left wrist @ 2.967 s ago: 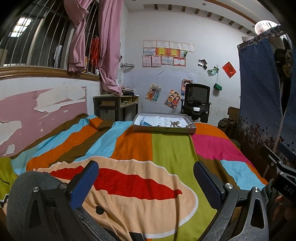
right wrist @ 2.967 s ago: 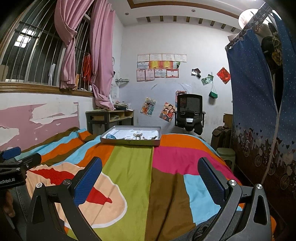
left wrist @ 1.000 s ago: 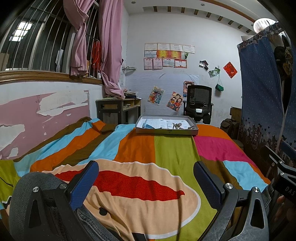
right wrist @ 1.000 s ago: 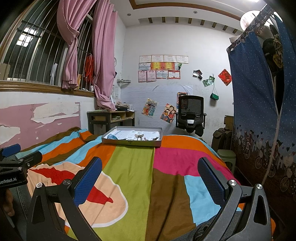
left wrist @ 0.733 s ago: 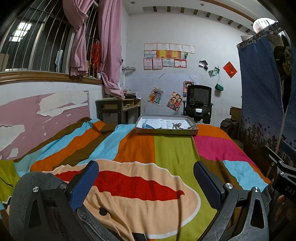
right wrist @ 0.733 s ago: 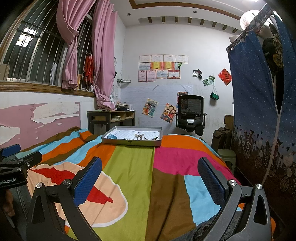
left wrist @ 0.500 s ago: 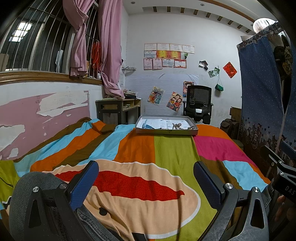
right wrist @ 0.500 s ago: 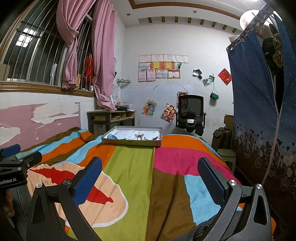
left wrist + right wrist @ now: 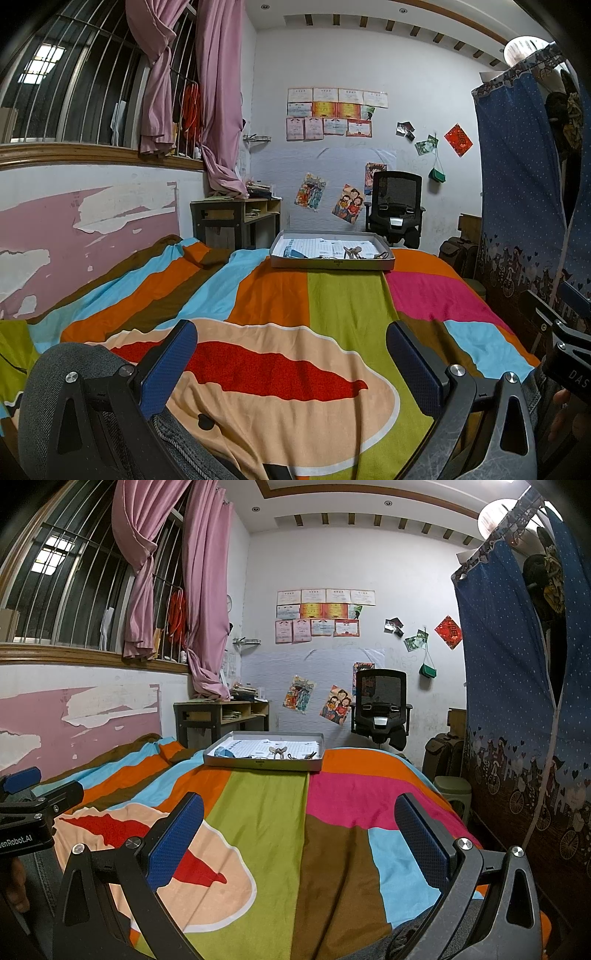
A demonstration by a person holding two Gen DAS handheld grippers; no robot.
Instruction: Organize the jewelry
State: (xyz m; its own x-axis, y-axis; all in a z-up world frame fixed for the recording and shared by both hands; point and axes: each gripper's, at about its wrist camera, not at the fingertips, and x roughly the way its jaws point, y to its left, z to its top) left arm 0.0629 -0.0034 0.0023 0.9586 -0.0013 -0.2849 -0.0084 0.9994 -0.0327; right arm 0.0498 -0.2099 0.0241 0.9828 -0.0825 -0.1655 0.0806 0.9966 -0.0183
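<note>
Both tools, left and right, gape empty over the bed, well apart from the tray holding small jewelry. Sorted or not cannot be told at this range; any handling calls for reaching the tray.

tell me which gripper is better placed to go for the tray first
Neither by much. Both the left gripper and right gripper are open, empty and far from the tray. It lies almost straight ahead of the left, slightly left of centre for the right, so left, marginally.
</note>
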